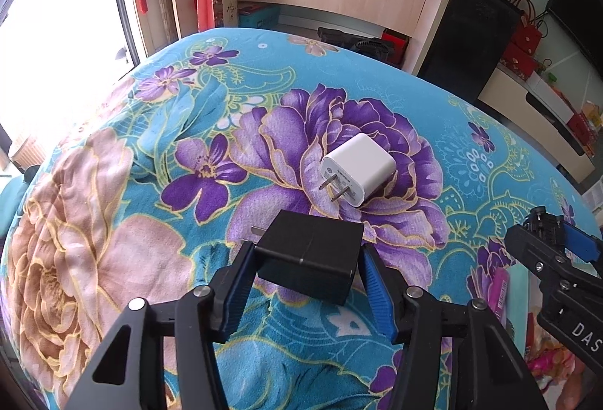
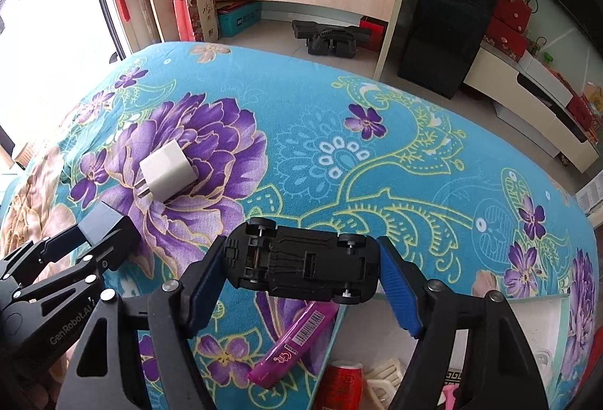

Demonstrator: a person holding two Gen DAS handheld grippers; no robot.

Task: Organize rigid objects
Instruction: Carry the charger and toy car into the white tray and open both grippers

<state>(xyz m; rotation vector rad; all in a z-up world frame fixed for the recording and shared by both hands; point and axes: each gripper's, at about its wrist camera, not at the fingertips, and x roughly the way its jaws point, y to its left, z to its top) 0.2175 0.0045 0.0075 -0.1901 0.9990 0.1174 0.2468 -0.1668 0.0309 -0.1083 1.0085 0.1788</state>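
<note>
Left gripper (image 1: 307, 282) clamps a black charger (image 1: 309, 257); right gripper (image 2: 301, 282) clamps an upturned toy car (image 2: 301, 261); the white charger (image 1: 358, 169) lies unsorted on the bed (image 1: 113, 221).

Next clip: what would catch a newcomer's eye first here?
The loud floral blanket, turquoise with big purple blooms, fills both views. On it lies a white charger, prongs out. The left hand-held gripper holds a black charger, and the right hand-held gripper an upside-down black toy car above a pink tube.

Black charger (image 1: 311, 261) – clamped between blue pads; white charger (image 1: 358, 170) lies on the blanket, prongs out; black toy car (image 2: 301, 261) – underside up.
</note>
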